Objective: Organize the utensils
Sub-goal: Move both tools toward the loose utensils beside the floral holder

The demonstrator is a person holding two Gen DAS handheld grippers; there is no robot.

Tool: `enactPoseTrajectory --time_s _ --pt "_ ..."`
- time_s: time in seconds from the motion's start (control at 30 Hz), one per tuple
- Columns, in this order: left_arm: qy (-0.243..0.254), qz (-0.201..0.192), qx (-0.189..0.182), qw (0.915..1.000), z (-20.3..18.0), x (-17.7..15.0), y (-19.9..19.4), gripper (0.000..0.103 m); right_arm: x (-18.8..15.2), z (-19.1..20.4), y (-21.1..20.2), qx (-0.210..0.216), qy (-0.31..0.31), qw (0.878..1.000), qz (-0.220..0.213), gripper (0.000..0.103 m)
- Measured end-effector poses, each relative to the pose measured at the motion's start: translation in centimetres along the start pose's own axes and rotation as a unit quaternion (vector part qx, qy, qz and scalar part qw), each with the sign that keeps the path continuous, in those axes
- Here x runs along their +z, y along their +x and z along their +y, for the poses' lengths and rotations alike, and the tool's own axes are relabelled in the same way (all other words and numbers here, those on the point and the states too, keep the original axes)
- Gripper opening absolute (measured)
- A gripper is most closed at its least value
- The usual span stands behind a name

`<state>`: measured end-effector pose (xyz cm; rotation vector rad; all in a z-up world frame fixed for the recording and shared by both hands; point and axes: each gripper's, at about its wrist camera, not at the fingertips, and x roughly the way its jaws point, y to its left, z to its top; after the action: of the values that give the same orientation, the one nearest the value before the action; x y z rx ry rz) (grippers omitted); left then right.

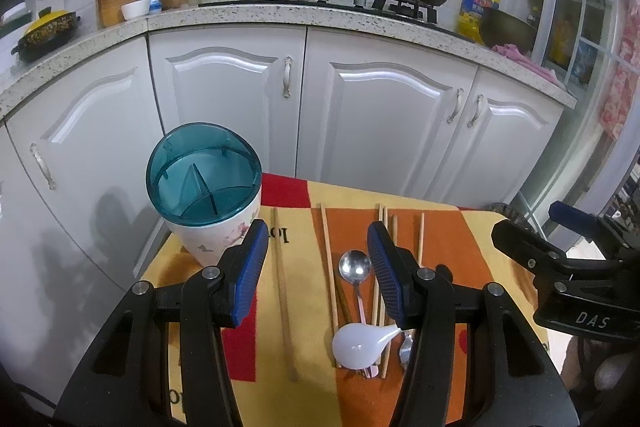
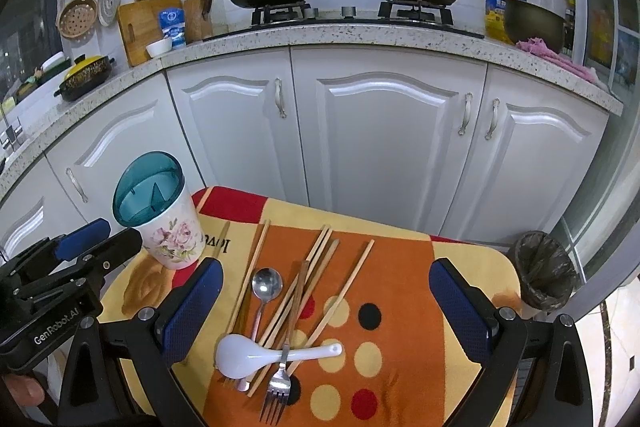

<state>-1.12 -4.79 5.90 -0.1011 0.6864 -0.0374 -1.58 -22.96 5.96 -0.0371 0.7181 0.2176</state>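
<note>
The left gripper [image 1: 318,267] hovered with jaws spread and empty above the patterned orange-and-yellow mat [image 2: 404,291]. Between its fingers lay a stainless steel spoon [image 1: 354,269], a white ceramic soup spoon [image 1: 362,345] and loose wooden chopsticks [image 1: 328,267]. The right gripper [image 2: 326,311] was likewise released, its jaws wide over the same heap (a steel fork [image 2: 278,387] lay nearest). The floral white holder with teal divided top [image 2: 160,211] stood at the mat's far left corner.

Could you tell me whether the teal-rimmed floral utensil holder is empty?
Empty: the teal-rimmed floral utensil holder shows bare divided compartments; the utensils lie on the cloth.
</note>
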Motion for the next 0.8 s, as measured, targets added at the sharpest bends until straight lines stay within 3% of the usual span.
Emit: enactPoseTrajectory --time_s 0.8 --pt "-0.003 0.007 -0.007 0.9999 0.04 -0.32 0.52 0.051 -0.18 0.44 0.57 -0.003 -0.011 1.000 0.016 0.102"
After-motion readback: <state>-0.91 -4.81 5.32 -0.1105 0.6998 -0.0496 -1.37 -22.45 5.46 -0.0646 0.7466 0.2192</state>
